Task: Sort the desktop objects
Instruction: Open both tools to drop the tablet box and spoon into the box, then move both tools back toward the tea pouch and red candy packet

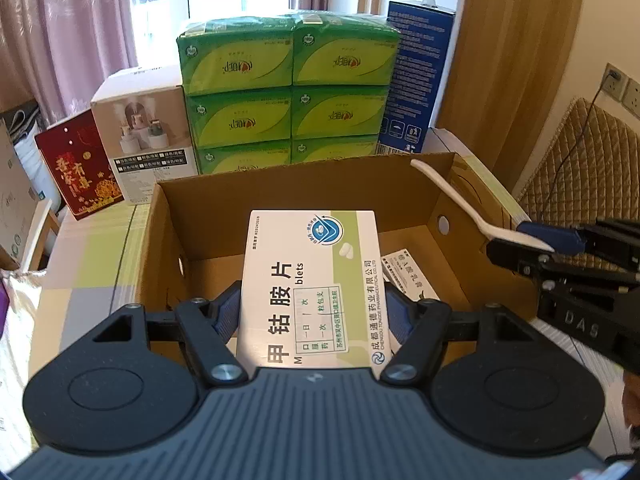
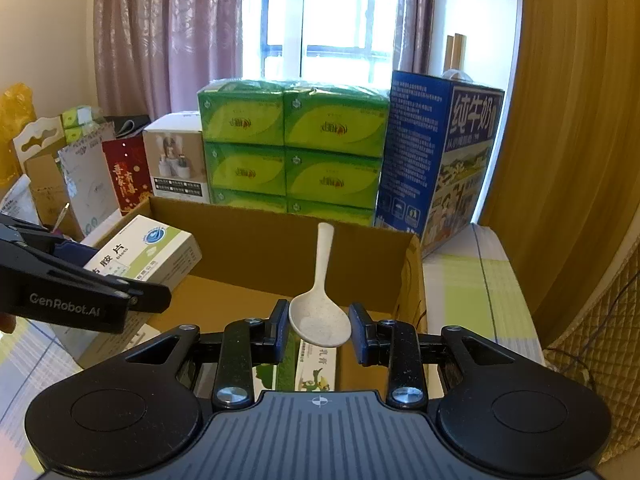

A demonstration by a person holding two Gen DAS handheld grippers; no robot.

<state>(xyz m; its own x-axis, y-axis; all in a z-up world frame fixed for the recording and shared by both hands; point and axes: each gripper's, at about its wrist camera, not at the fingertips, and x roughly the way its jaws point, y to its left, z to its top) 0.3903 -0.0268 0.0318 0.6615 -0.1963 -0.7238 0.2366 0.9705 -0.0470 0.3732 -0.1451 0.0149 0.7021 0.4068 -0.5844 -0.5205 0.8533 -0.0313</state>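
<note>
A white medicine box with a green band hangs over the open cardboard box, and my left gripper is shut on its near end. The right wrist view shows that medicine box at the left, held by the left gripper. My right gripper is shut on the bowl of a cream spoon, whose handle points away over the cardboard box. In the left wrist view the spoon and right gripper are above the box's right wall.
A small green-printed carton lies on the box floor. Behind the box stand stacked green tissue packs, a blue milk case, a white product box and a red box. A quilted chair is to the right.
</note>
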